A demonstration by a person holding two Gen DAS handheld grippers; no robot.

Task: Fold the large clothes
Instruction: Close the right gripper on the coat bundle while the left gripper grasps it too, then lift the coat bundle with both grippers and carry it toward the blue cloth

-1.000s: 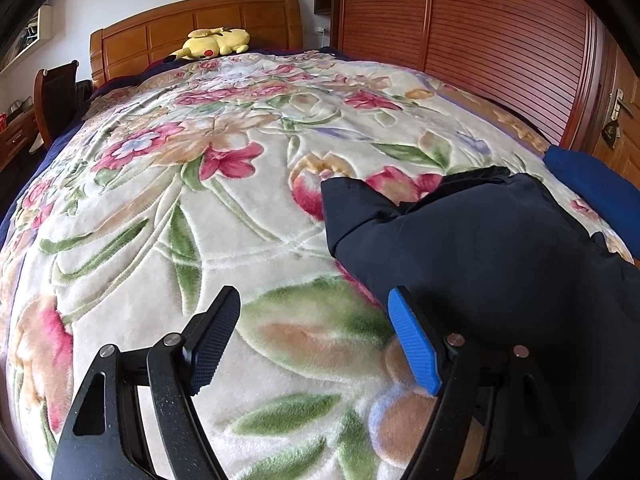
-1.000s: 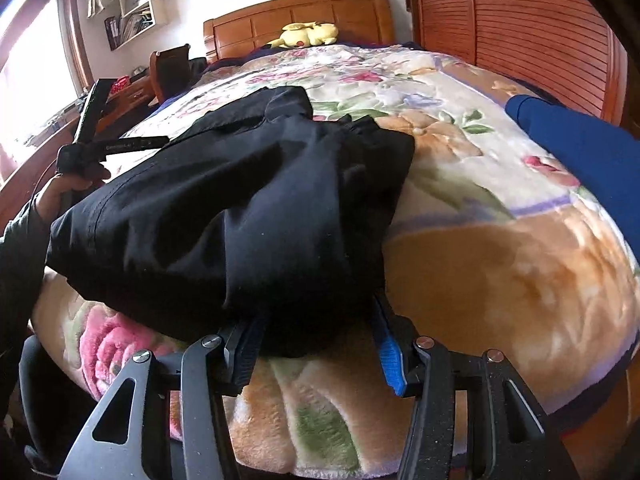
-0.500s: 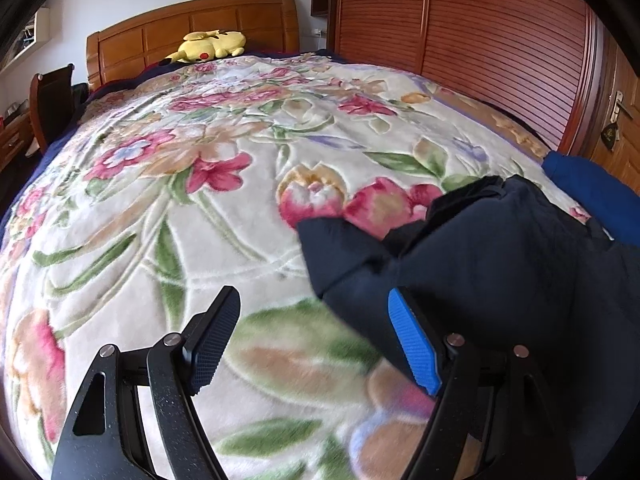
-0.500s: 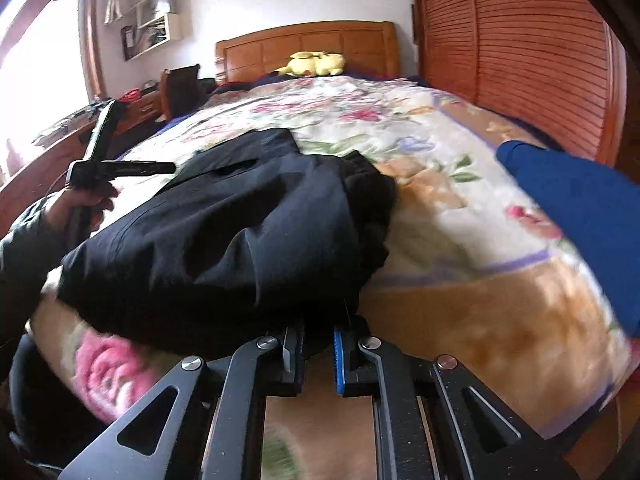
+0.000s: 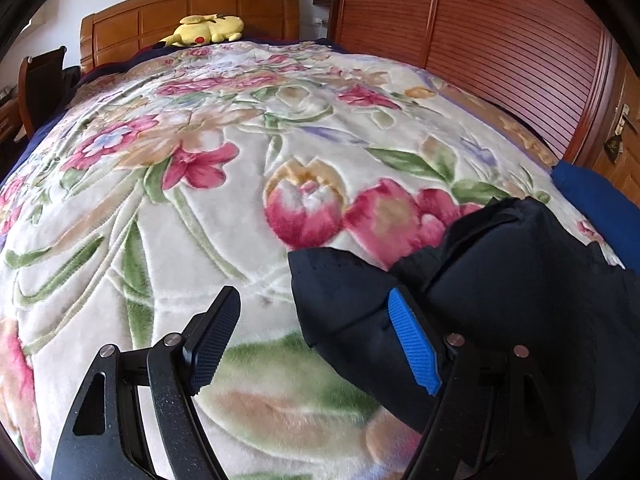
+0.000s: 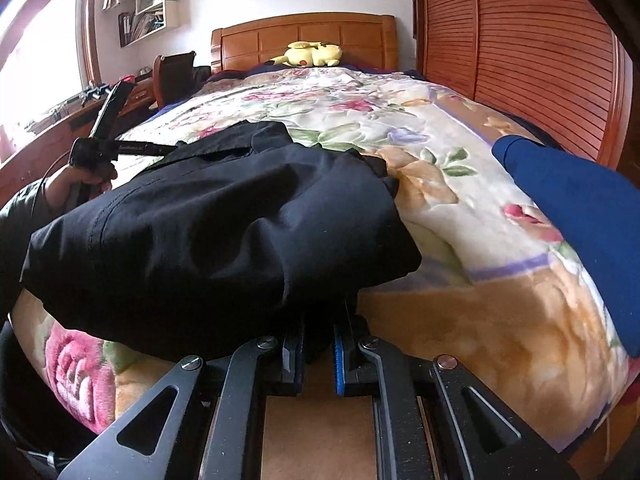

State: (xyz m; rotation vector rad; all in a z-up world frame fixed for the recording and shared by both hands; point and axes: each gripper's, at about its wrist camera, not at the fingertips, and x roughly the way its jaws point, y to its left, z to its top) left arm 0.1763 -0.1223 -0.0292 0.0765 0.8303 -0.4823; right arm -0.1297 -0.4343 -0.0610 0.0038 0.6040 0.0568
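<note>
Our right gripper pinches the coat hem right at its tips. Left gripper, spread, must clamp the corner ahead, then we lift evenly.

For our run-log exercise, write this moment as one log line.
stage: gripping hem | right gripper: just closed, shut on black garment | left gripper: open, beside garment corner | surface: floral blanket

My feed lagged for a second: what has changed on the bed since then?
The right gripper has just closed its jaws on the near edge of the black garment. The garment has slid closer to the left gripper, which stays open and empty. Floral blanket and blue garment: unchanged.
</note>
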